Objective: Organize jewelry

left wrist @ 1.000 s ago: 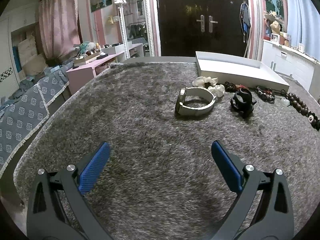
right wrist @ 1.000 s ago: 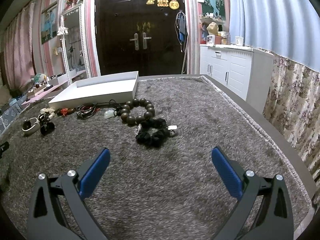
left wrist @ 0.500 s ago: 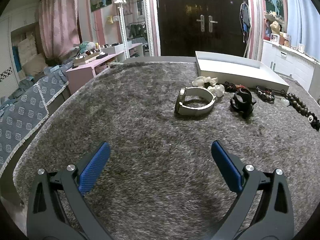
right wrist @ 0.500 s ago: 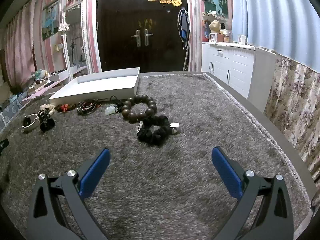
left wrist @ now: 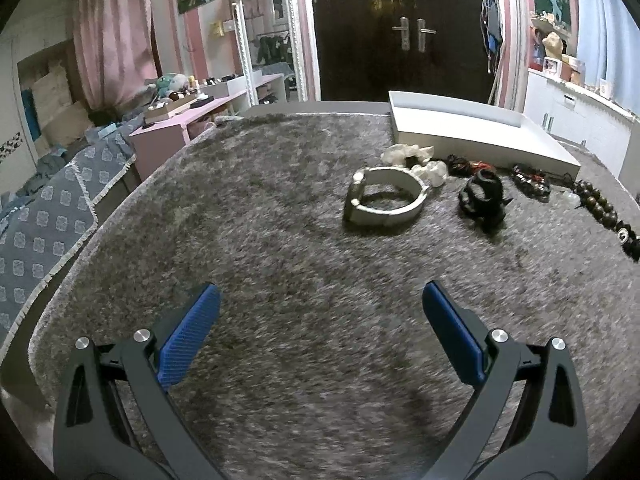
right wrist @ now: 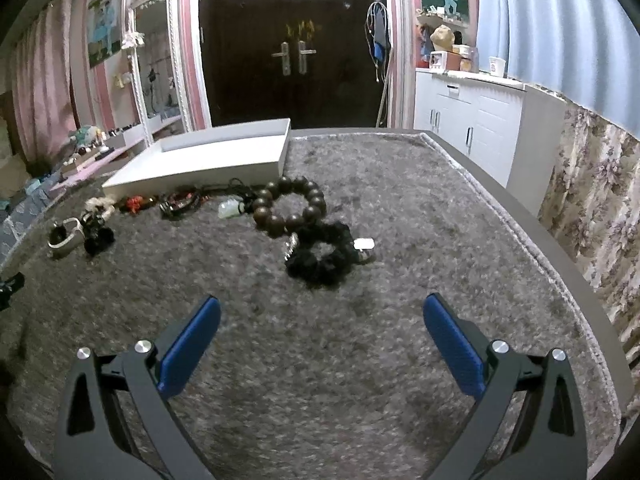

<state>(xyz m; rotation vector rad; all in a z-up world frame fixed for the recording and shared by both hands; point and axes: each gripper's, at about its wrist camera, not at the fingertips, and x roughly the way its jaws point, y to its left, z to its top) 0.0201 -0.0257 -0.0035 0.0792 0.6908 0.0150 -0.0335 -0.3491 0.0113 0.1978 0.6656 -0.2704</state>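
Through my left wrist camera, my left gripper (left wrist: pixel 320 316) hangs over bare grey carpet with its blue pads spread wide and nothing between them. The nearest piece is the pale watch (left wrist: pixel 386 202), standing on edge as a closed loop, ahead of me and a little to the right of my centre line. Its face is at the loop's left end and the band runs away to the right, so the long axis lies roughly across my line of approach. Just right of it sits a black clip (left wrist: pixel 482 199), and beyond both, near the wall of the white tray (left wrist: pixel 480 146), are a white scrunchie (left wrist: pixel 408 156) and some dark cords. The wooden bead bracelet (left wrist: pixel 596 202) shows only at the far right edge, well apart from this gripper.

Through my right wrist camera, my right gripper (right wrist: pixel 320 326) is likewise spread wide and empty above the surface. Straight ahead, almost on my centre line, lies a black scrunchie (right wrist: pixel 322 258), flat on the carpet, touching the wooden bead bracelet (right wrist: pixel 290 206) behind it. The tray (right wrist: pixel 200 168) sits further on and to the left, and appears empty as far as I can see. The watch is far to my left here.

I judge the watch is the left gripper's job, the black scrunchie the right's; each needs a short forward reach.
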